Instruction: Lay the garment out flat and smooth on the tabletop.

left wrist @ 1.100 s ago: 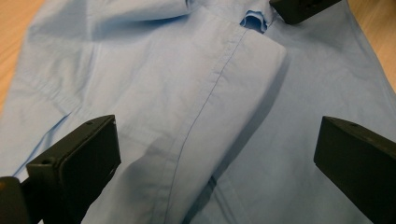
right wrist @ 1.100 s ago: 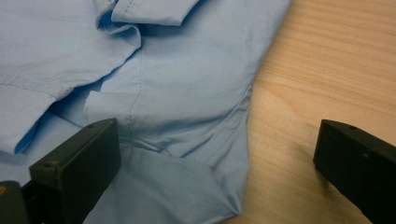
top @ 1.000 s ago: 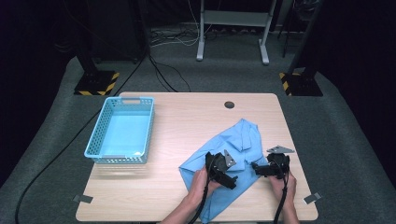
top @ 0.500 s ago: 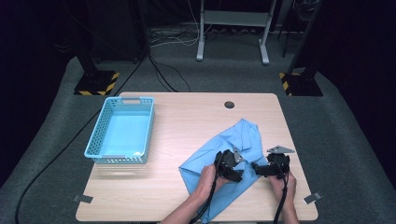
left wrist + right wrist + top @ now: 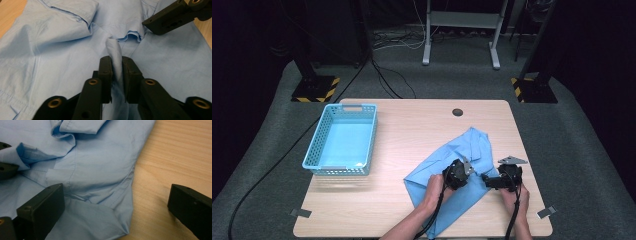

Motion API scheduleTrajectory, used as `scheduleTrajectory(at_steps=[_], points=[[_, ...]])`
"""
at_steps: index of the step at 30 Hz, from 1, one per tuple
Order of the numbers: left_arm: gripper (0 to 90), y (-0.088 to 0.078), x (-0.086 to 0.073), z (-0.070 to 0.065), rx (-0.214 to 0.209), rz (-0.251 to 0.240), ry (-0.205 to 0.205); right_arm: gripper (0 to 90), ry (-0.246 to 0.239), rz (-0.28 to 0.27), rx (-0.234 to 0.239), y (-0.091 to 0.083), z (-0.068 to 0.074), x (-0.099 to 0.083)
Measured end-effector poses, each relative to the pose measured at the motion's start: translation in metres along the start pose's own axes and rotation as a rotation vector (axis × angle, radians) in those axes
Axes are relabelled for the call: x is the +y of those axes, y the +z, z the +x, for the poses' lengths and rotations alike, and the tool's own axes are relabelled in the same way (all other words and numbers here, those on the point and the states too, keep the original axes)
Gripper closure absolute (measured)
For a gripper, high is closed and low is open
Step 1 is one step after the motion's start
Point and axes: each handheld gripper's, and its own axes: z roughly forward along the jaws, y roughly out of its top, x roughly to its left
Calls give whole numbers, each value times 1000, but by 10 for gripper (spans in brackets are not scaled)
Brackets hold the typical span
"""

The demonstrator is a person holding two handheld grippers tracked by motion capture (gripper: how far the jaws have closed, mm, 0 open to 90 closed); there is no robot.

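In the high view, a light blue shirt [image 5: 462, 165] is lying crumpled at the lower right of the wooden table [image 5: 412, 125], well apart from the blue basket [image 5: 342, 142] at the left. The left gripper [image 5: 460, 171] is resting on the shirt's middle, and the right gripper [image 5: 490, 180] is sitting just beside it at the cloth's right edge.

In the left gripper view, the jaws have just been closing and are now pinching a raised fold of the shirt [image 5: 62, 50] at frame centre — the other gripper is showing at upper right.

In the right gripper view, the jaws are standing wide apart, one over the shirt [image 5: 100, 165], one over bare table [image 5: 175, 152] — gripping nothing.
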Motion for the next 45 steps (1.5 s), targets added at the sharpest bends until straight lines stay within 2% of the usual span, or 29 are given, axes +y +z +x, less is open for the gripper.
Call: scheduleTrajectory(at_steps=[2,4,7,10,14,20,21,22,27,30,32,36,38,41,45], points=[[839,-2,-2,5,-16,-19,-21,5,2,1,0,0,0,0],[852,-5,-3,12,-37,-43,-61,5,-1,0,0,0,0,0],[856,-11,-1,25,-49,-74,-104,5,1,0,0,0,0,0],[855,-19,1,38,-45,-100,-135,5,1,0,0,0,0,0],[855,-29,3,56,-19,-125,-154,5,1,0,0,0,0,0],[855,-42,4,86,-6,-167,-217,5,1,0,-1,0,0,0],[854,-42,4,86,-6,-167,-217,5,1,0,-1,0,0,0],[855,-45,2,98,4,-185,-244,5,1,0,0,0,0,0],[854,-51,-4,123,24,-204,-311,5,1,0,-1,0,0,0],[852,-52,-11,142,36,-201,-365,6,1,0,-1,0,0,0],[851,-52,-16,156,65,-193,-396,5,1,0,-1,0,0,0],[850,-50,-33,187,81,-183,-515,5,0,0,-1,0,0,0],[840,-49,-42,202,91,-158,-562,6,1,0,-1,0,0,0],[834,-45,-55,215,139,-111,-587,6,-1,0,-1,0,0,0],[790,-40,-71,228,161,-51,-623,5,-1,0,-1,0,0,0]])
